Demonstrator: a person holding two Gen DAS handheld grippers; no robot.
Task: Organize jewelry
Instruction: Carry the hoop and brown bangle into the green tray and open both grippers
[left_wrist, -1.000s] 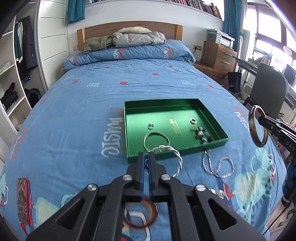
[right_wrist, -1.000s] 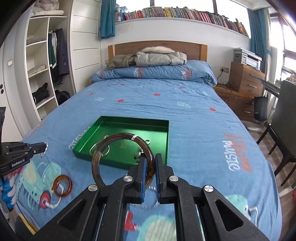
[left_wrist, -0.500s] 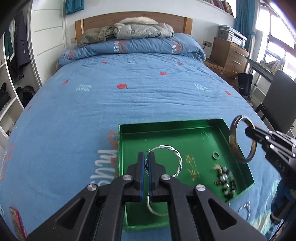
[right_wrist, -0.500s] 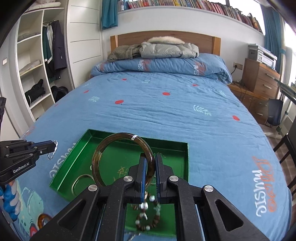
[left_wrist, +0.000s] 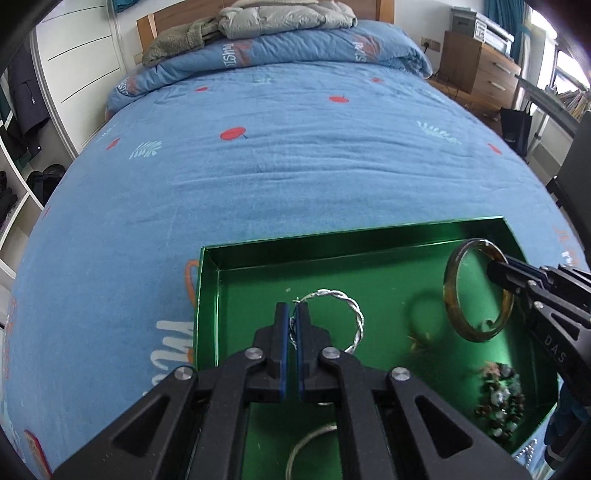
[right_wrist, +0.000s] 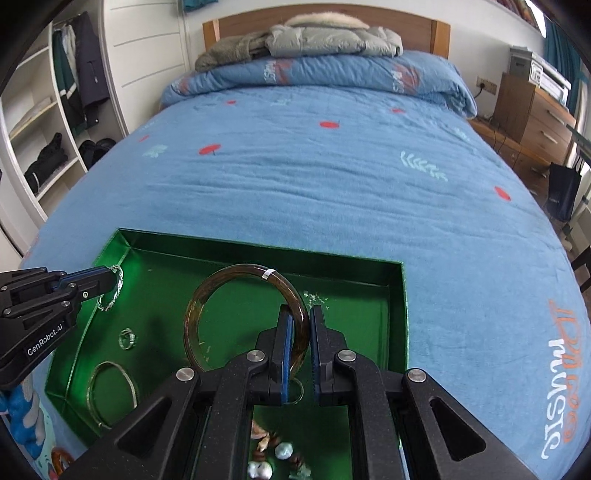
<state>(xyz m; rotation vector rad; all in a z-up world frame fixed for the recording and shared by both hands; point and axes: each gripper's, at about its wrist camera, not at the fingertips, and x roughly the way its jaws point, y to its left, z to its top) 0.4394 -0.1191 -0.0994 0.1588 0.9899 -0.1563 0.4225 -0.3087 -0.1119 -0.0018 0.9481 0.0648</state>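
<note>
While both grippers hang over the green tray on the bed, each one has a bangle between its fingers.

Wardrobe (right_wrist: 55, 122): far left, open shelves with dark clothes hanging and folded.

Bed (left_wrist: 295, 155): blue cover with red dots and white leaf prints; a folded duvet and grey jackets lie at the far end, by the wooden headboard.

Green tray (left_wrist: 369, 254): shallow and shiny, near on the cover, with low walls.

Left gripper (left_wrist: 290, 317): over the left part of the tray, fingers closed on the rim of the twisted silver bangle.

Twisted silver bangle (left_wrist: 356, 314): held upright above the tray floor, its loop to the right of the fingers.

Thin silver bangle (right_wrist: 110, 391): flat on the tray floor, in the near left corner.

Small ring (right_wrist: 126, 338): flat on the tray floor, just beyond the thin bangle.

Right gripper (right_wrist: 298, 317): over the right part of the tray, fingers clamped on the amber bangle.

Amber bangle (right_wrist: 221, 280): brown and translucent, upright above the tray floor, with a small white tag on its top.

Bead bracelet (left_wrist: 500, 402): a heap of mixed beads in the near right corner of the tray.

Wooden drawers (right_wrist: 532, 114): far right, beside the bed.
</note>
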